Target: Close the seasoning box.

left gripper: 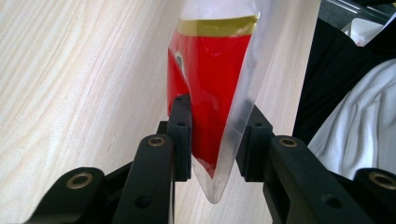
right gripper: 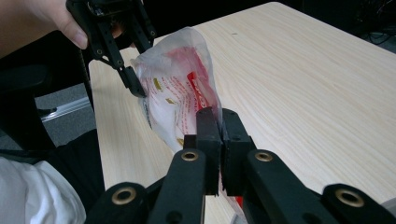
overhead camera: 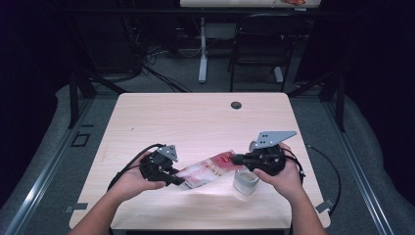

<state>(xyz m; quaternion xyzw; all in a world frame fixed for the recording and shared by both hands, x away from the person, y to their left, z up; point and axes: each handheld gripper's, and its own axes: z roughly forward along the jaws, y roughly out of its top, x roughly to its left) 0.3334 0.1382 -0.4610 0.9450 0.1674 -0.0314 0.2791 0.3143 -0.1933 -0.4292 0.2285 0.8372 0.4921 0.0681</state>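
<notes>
A red and white plastic pouch (overhead camera: 208, 169) hangs stretched between my two grippers, just above the front of the wooden table (overhead camera: 195, 117). My left gripper (overhead camera: 178, 180) holds its near-left end. In the left gripper view the jaws stand on either side of the red panel and clear sealed edge of the pouch (left gripper: 210, 70), with the left gripper (left gripper: 217, 140) pressing on it. My right gripper (overhead camera: 236, 159) is shut on the far-right end. In the right gripper view its jaws (right gripper: 221, 126) pinch the thin film of the pouch (right gripper: 177, 93), and the left gripper (right gripper: 135, 86) grips the far corner.
A small pale grey cylinder (overhead camera: 245, 181) stands on the table under my right hand. A round cable hole (overhead camera: 236, 105) sits near the table's far edge. A dark chair (overhead camera: 262, 44) and a desk leg (overhead camera: 202, 49) stand beyond the table.
</notes>
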